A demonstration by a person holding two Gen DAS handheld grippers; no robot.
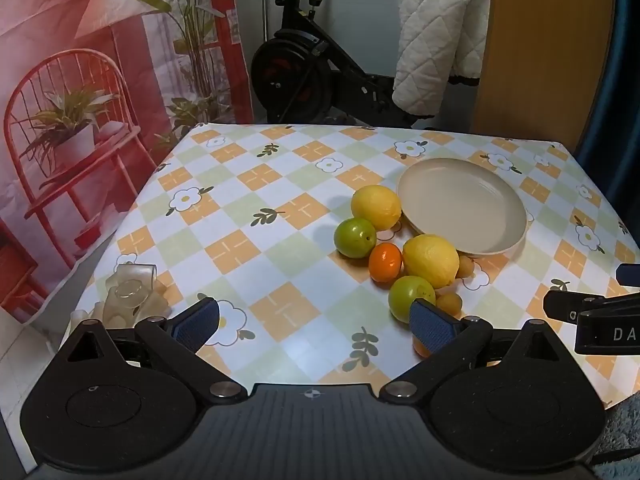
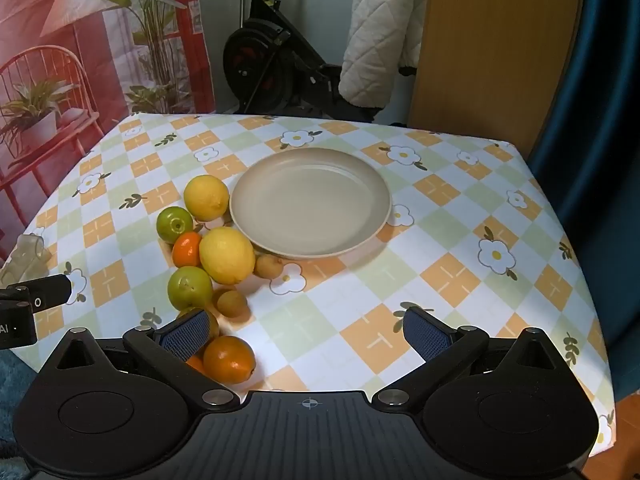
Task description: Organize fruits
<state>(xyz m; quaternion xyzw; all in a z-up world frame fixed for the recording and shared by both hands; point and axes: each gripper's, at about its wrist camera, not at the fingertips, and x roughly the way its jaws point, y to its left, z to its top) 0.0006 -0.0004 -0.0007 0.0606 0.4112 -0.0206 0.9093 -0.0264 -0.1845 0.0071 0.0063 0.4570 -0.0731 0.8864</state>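
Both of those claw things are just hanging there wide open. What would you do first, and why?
Probably ease the right hand-held gripper left and forward onto the big orange. Its jaws are open and empty, that fruit lies nearest, just inside its left finger, and the plate beyond holds nothing yet, while the other fruit sits in a cluster beside the plate.

The tablecloth (image 2: 440, 240) is a check of orange, pale green and white squares, dotted with white flowers with yellow centres and dark green sprigs. The plate (image 2: 280, 184) is plain beige. Two lemons (image 2: 226, 255) are bright yellow, two round fruits (image 2: 189, 287) green, one small citrus (image 2: 187, 249) deep orange (glossy), the nearest orange (image 2: 229, 359) darker. Two little fruits (image 2: 232, 303) are tan-brown. Gripper pads (image 2: 425, 338) are blue on black.
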